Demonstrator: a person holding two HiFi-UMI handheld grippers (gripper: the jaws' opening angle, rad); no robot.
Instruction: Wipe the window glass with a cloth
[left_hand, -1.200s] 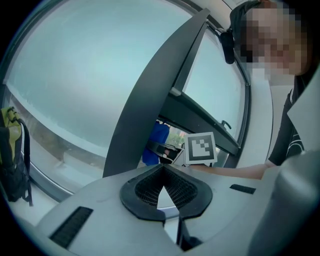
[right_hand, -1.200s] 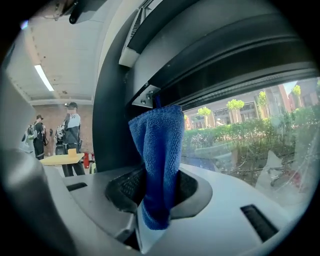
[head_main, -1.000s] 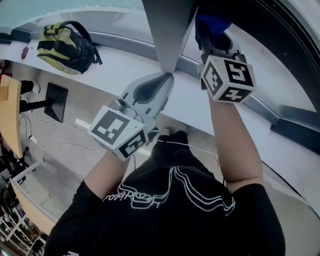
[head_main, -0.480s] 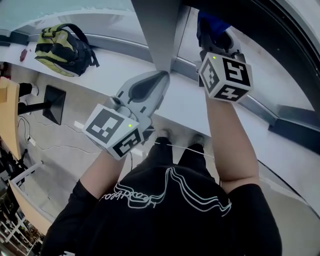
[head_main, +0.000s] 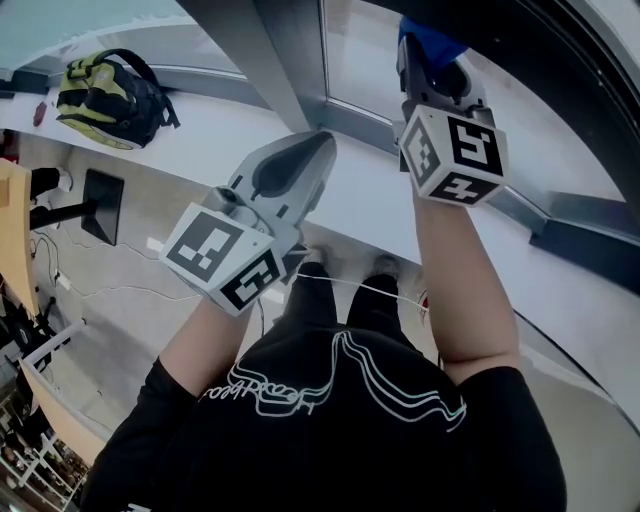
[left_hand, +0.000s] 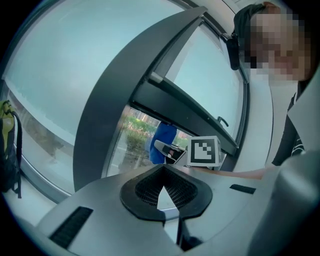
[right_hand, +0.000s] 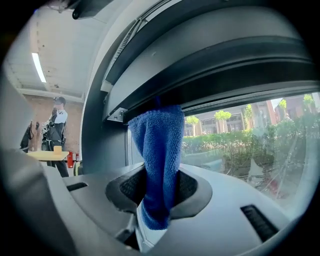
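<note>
Right gripper (right_hand: 159, 189): pinching the blue microfibre cloth's (right_hand: 159, 150) lower end.
Cloth axis: upright along the jaws, top at the dark grey frame rail (right_hand: 210, 75).
Room: clear window glass (right_hand: 245, 145) open rightward.
Left gripper (left_hand: 163, 175): pressed together, empty.

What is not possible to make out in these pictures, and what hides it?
Whether the blue cloth touches the window glass: head view, the right gripper covers the contact.
Details of the backpack: too small in head view, cut by the left gripper view's edge.
Face of the person, left gripper view: mosaic patch.
</note>
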